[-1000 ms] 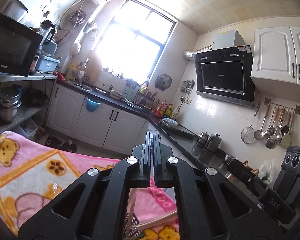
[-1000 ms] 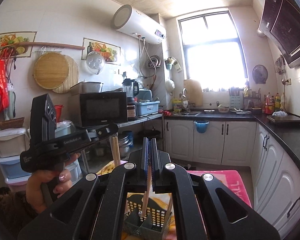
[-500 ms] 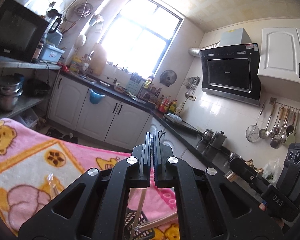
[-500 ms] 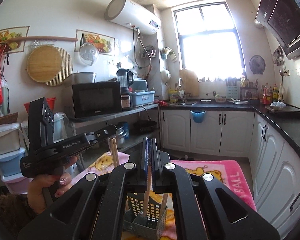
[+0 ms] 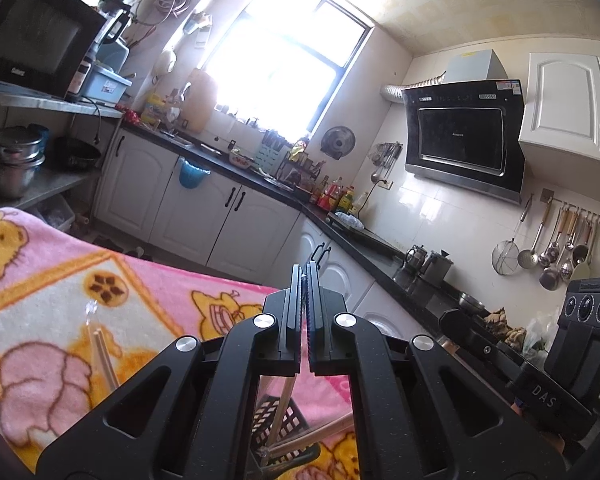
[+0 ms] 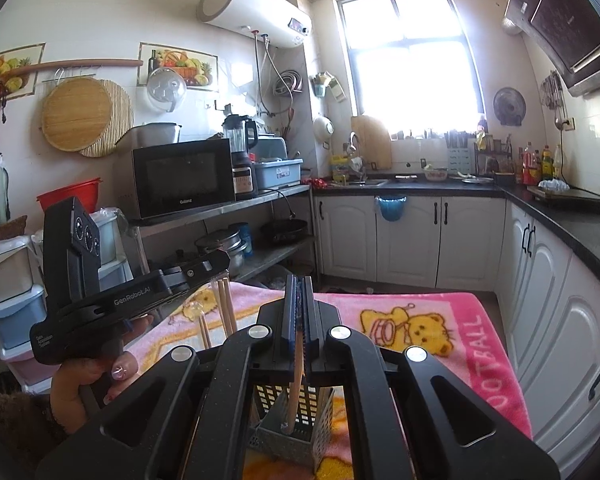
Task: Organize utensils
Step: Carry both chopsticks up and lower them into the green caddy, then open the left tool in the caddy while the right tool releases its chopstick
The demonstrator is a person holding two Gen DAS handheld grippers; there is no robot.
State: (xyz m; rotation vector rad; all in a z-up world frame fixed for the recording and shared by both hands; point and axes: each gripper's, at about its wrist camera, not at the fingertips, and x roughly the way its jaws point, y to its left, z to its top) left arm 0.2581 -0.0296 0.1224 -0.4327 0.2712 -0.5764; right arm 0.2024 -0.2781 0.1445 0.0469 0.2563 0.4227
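Note:
My right gripper (image 6: 299,308) is shut on a wooden chopstick (image 6: 296,392) whose lower end stands inside a grey perforated utensil basket (image 6: 296,436) on a pink bear blanket (image 6: 420,328). My left gripper (image 5: 304,300) is shut on a wooden chopstick (image 5: 282,408) that hangs down over the same basket (image 5: 284,420). In the right wrist view the left gripper (image 6: 220,264) holds its chopsticks (image 6: 226,308) left of the basket. More chopsticks in a clear sleeve (image 5: 102,352) lie on the blanket (image 5: 40,300).
White cabinets (image 6: 412,236) and a black counter (image 6: 560,208) run along the back and right. A steel shelf with a microwave (image 6: 184,176) and pots (image 6: 220,244) stands at the left. Storage bins (image 6: 8,280) sit at the far left.
Both grippers have tilted and shifted slightly over the basket. The right gripper's chopstick has sunk a little deeper into the basket. Both stay shut.

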